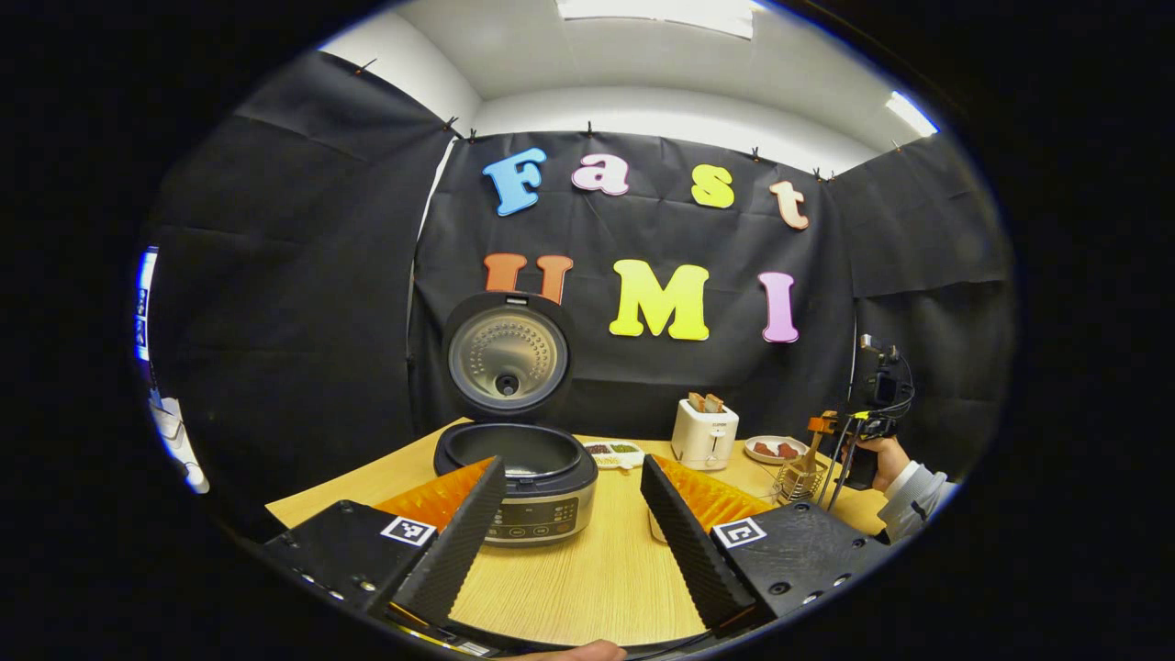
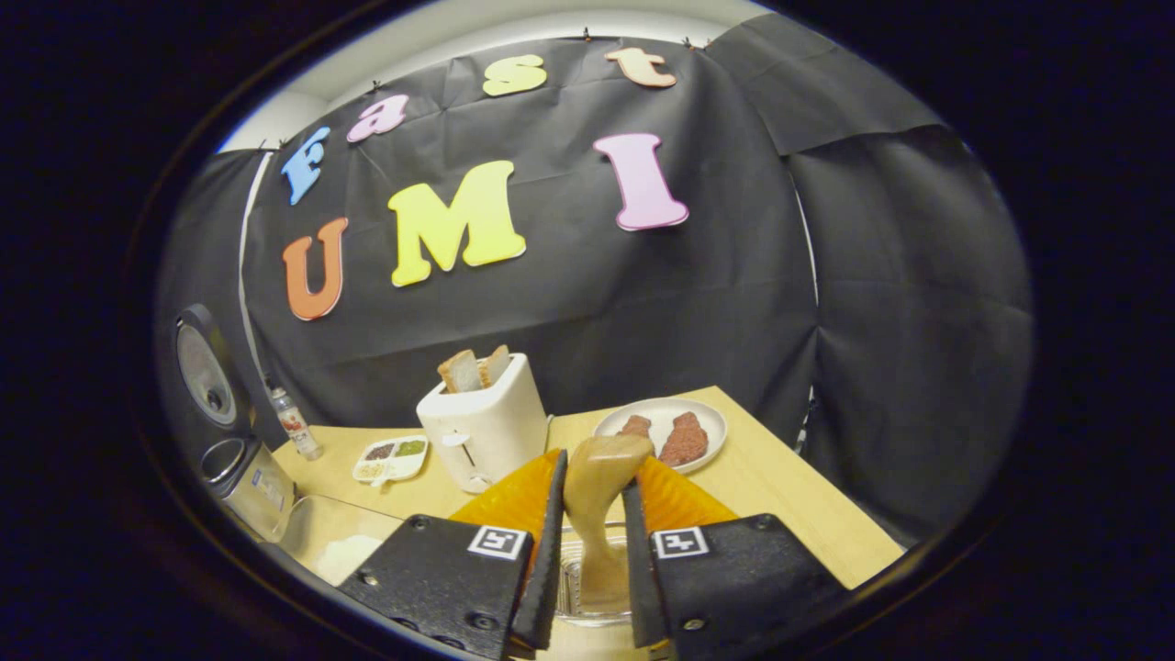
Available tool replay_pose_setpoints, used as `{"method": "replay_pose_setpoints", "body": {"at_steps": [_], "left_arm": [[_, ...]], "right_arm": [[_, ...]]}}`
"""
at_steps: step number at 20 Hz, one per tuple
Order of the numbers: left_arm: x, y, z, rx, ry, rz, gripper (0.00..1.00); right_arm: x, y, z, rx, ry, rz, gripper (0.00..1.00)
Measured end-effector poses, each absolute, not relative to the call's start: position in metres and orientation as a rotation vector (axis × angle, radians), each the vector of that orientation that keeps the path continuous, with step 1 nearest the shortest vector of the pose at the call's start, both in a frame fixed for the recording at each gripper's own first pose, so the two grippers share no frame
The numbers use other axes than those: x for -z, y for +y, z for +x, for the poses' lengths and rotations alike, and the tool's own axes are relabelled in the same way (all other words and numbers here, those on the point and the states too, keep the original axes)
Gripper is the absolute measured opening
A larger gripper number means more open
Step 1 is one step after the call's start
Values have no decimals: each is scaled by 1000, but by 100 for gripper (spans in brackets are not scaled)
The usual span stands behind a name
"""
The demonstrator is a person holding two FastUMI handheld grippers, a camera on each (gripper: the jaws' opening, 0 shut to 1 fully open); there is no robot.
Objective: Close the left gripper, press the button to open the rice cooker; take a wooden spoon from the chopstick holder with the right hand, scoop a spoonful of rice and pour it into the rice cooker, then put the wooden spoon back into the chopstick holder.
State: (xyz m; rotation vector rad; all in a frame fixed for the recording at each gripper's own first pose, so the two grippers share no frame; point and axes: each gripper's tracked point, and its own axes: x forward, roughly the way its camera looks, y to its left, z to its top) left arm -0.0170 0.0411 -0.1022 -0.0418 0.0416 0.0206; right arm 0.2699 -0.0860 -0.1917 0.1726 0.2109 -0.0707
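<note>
The right claw (image 2: 592, 551) grips the wooden spoon (image 2: 597, 496) over the chopstick holder (image 1: 797, 477) — a tilted lift could snag it. The left claw (image 1: 569, 532) gapes before the open rice cooker (image 1: 532, 468).

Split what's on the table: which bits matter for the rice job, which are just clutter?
Job:
rice cooker, lid up
wooden spoon, clamped in the right hand-held gripper
chopstick holder
container of rice
left hand-held gripper, open

Clutter:
toaster with bread
plate with two brown pieces
divided dish
small bottle
</note>
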Motion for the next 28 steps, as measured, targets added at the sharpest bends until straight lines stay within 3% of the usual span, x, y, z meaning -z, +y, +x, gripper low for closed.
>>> {"method": "replay_pose_setpoints", "body": {"at_steps": [2,3,7,8,9,11,18,19,21,22,23,25,27,28], "left_arm": [[99,47,-15,-30,45,-46,95],[96,49,-16,-34,45,-49,95],[79,58,-14,-45,28,-53,94],[72,63,-14,-53,17,-50,94],[64,68,-12,-59,8,-44,94],[50,72,-4,-56,-12,-32,94],[10,95,24,-87,-1,51,94],[5,97,31,-91,4,50,94],[-13,102,47,-93,-3,44,94],[-18,106,56,-95,0,40,94],[-24,108,67,-94,4,34,94],[-36,112,90,-92,2,30,94],[-43,119,117,-99,4,30,94],[-44,122,132,-106,9,32,94]], "right_arm": [[171,-93,259,128,172,130,51],[161,-94,250,143,160,114,69],[111,-87,205,165,83,89,89],[102,-83,189,165,72,88,86],[96,-79,174,159,63,86,90],[94,-65,144,114,81,52,86],[75,-24,51,20,39,26,86],[75,-21,40,15,41,23,90],[76,-16,23,9,38,24,85],[79,-12,16,2,39,31,90],[81,-7,10,-8,43,40,86],[90,6,1,-46,47,30,89],[99,9,-1,-63,51,6,86],[103,10,-2,-64,55,-1,90]]}}
